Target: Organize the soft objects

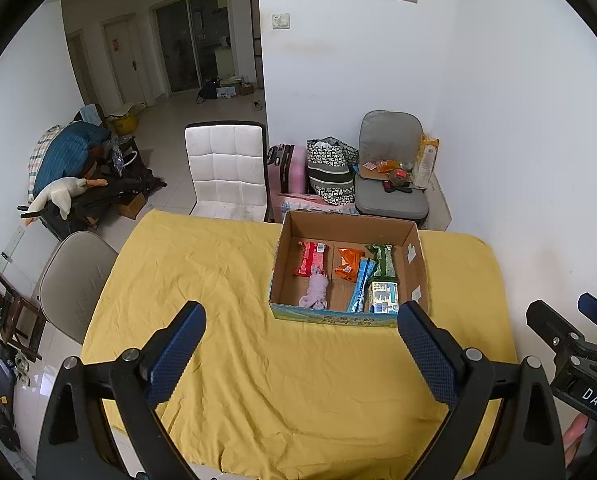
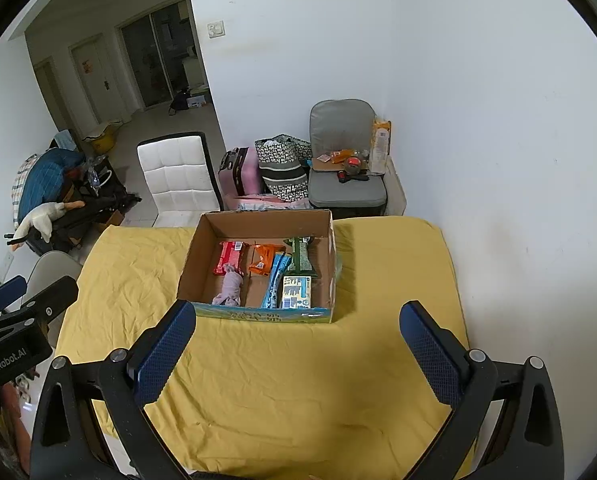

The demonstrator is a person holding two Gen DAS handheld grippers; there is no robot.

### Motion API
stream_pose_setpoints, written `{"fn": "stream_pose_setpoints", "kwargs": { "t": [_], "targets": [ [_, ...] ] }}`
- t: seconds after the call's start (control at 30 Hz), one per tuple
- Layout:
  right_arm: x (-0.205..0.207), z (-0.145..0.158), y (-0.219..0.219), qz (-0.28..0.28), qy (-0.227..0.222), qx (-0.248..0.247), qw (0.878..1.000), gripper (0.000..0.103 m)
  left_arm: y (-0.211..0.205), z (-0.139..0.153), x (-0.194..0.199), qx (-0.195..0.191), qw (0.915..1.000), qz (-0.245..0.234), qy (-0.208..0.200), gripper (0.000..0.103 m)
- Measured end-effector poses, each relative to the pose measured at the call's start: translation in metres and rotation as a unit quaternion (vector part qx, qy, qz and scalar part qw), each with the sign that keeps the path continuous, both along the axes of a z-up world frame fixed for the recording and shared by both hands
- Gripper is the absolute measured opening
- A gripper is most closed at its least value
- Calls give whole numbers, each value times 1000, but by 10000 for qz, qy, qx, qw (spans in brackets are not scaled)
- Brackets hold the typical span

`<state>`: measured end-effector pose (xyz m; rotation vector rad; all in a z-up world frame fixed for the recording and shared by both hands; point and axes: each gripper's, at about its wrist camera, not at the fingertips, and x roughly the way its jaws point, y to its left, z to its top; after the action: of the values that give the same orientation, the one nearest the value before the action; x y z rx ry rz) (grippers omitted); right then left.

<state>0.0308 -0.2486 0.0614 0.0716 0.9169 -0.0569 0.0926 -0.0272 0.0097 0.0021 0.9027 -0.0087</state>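
On the far half of the yellow cloth sits one open cardboard box, and inside it lie six soft things. One red packet rests at the far left, with one rolled pale purple cloth overlapping its near end. One orange packet lies in the middle. One blue packet runs beside it to the right, one green packet lies at the far right, and one white and blue packet lies at the near right corner.

Near the camera, the left gripper hangs above bare cloth with its two fingers wide apart and nothing between them. The right gripper hangs the same way, its two fingers spread and holding nothing, with the box just beyond them.

Beyond the table stand one white padded chair, one pink suitcase, one patterned bag and one grey seat carrying small items.
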Motion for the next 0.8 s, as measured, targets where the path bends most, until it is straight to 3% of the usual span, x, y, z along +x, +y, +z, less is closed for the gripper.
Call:
{"fn": "stream_pose_setpoints", "kwargs": {
  "t": [0.8],
  "targets": [
    [0, 7, -3, -30, -117, -44, 9999, 103, 7, 6, -8, 36, 9999, 102, -112, 98]
  ]
}}
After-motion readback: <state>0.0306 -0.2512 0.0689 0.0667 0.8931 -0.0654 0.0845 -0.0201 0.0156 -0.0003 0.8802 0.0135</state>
